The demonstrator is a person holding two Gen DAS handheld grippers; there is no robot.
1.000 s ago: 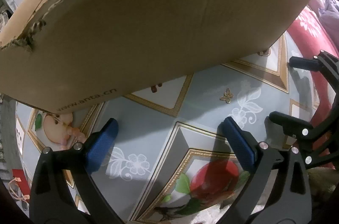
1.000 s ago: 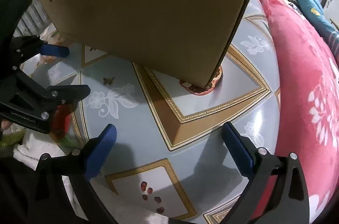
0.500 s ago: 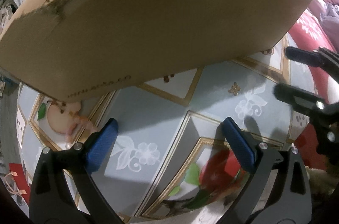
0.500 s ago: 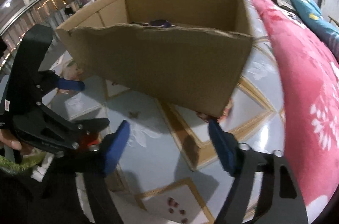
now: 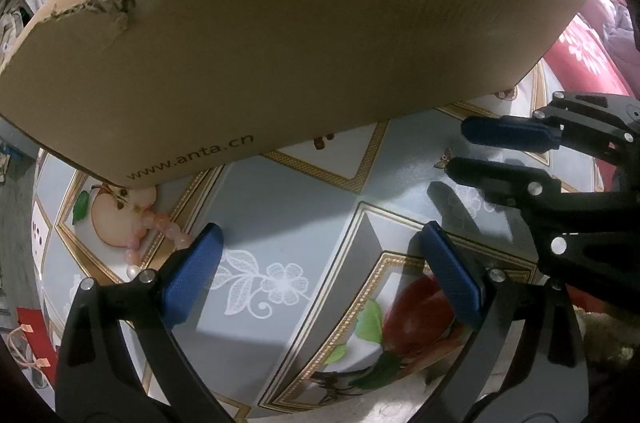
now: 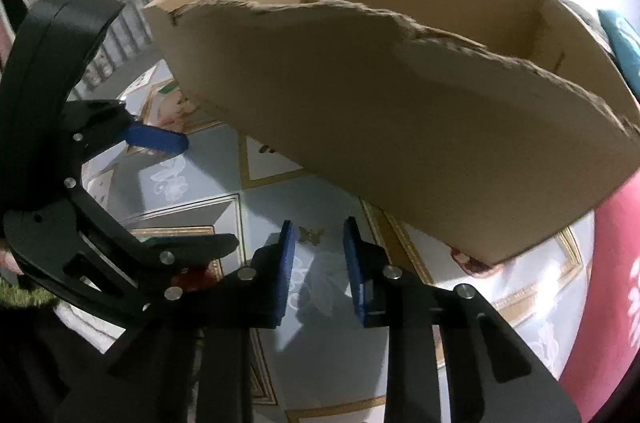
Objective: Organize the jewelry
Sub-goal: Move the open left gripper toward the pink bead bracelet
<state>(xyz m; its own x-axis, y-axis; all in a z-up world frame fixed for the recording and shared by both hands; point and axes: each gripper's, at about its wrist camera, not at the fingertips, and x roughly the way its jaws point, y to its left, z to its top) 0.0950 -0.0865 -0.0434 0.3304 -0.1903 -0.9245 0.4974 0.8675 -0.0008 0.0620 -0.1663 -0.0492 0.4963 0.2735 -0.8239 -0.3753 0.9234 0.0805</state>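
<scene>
Left wrist view: the left gripper [image 5: 316,275] hangs over the patterned worktop [image 5: 280,215], jaws wide apart and empty. A pink bead bracelet [image 5: 156,227] lies just beside its left finger, near the cardboard box [image 5: 280,43].

Right wrist view: the right gripper [image 6: 318,263] has just been closing, jaws now narrowly apart with nothing between them, above a small butterfly charm [image 6: 314,235] on the worktop.
</scene>
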